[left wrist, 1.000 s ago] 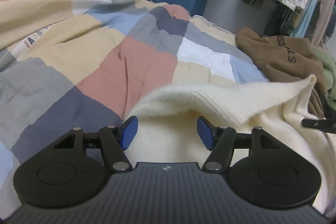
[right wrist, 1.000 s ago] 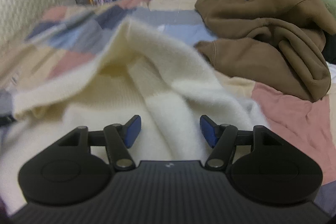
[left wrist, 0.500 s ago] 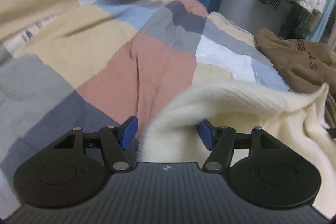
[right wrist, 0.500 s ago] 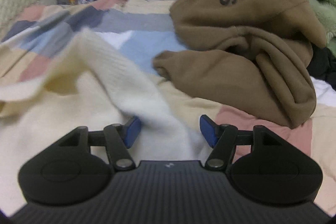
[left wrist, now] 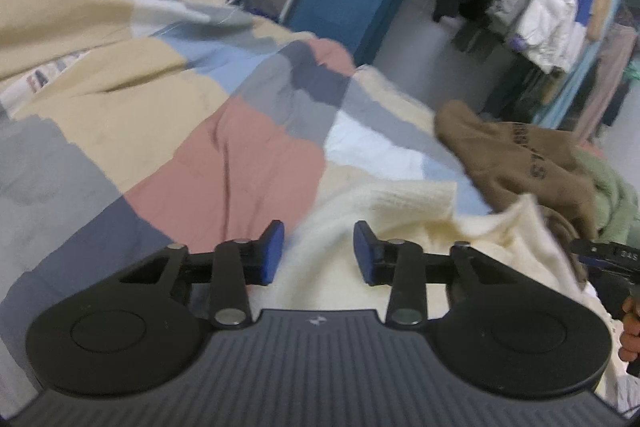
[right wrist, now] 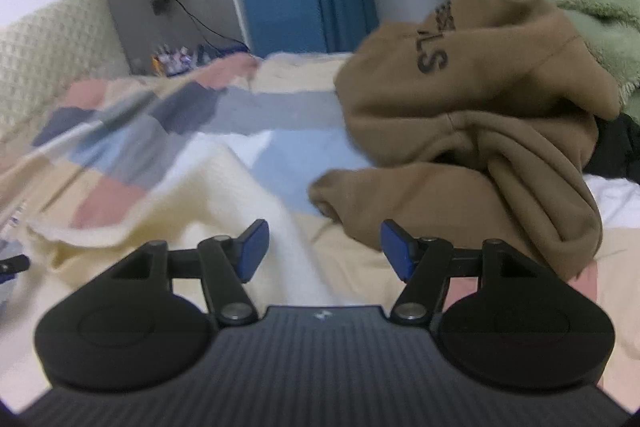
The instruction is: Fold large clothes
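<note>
Item, cream knit sweater (left wrist: 400, 227): lies rumpled on the bed, spread over the patchwork quilt (left wrist: 224, 163), one edge raised in a loose ridge toward the brown hoodie (right wrist: 472, 131), which sits heaped just beside it with a green fleece (right wrist: 592, 15) behind. Item, left gripper (left wrist: 319, 253): jaws parted to a moderate gap, blue pads either side of the sweater's near fold, the cloth lying between them but not pinched so far as can be told. Item, right gripper (right wrist: 324, 249): jaws wide apart, holding nothing, poised over the sweater's right border where cream knit meets bare quilt, close to the hoodie's sleeve. Step in hand, by judgement: laying out and flattening the sweater ahead of a first fold; no clean fold is visible yet, so the task looks to be early. Next move calls for: each gripper closing on a single layer at an edge or corner, then drawing the cloth taut and flat, the right one keeping clear of the hoodie so that it is not caught up with the knit.
</note>
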Available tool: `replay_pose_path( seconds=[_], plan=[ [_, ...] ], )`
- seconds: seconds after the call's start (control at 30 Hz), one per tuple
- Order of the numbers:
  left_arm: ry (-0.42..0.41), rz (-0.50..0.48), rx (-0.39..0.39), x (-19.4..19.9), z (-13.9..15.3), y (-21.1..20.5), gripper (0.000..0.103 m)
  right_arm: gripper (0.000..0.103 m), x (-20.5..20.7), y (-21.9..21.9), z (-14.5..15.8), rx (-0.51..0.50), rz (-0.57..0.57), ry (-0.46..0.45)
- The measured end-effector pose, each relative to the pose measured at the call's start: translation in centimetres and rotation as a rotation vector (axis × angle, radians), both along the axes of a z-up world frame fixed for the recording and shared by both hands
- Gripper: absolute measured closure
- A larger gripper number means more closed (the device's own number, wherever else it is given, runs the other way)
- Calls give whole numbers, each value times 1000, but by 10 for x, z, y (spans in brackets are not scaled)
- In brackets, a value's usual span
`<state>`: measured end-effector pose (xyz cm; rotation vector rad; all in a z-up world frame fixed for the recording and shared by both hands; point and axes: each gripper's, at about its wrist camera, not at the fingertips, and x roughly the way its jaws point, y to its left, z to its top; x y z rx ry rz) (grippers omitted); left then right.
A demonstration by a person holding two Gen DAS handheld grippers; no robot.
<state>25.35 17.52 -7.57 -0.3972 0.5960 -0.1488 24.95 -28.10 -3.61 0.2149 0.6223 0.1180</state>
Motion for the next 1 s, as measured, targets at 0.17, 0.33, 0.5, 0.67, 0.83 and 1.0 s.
replay_pose_path(
  seconds=[0.17, 0.33, 0.5, 0.67, 0.83, 1.0],
  plan=[
    [-34, -67, 17, -13, 9, -9, 67, 66, -7, 0, 4, 114, 139, 30],
    [26, -79, 58, -6, -2, -18, 67, 68, 5, 20, -19, -55, 156, 129],
    [33, -61, 15, -5, -5, -12, 67, 69, 18, 9, -44, -56, 106, 177],
    [-14, -82, 4, -18, 6, -6, 56, 62, 16, 18, -54, -112, 135, 184],
    [58, -73, 66, -9, -6, -13, 49, 47, 12, 43, -58, -233, 188, 187],
    [102, -49, 89, 0, -18, -17, 49, 55, 10, 57, -64, -316, 197, 191]
  ],
)
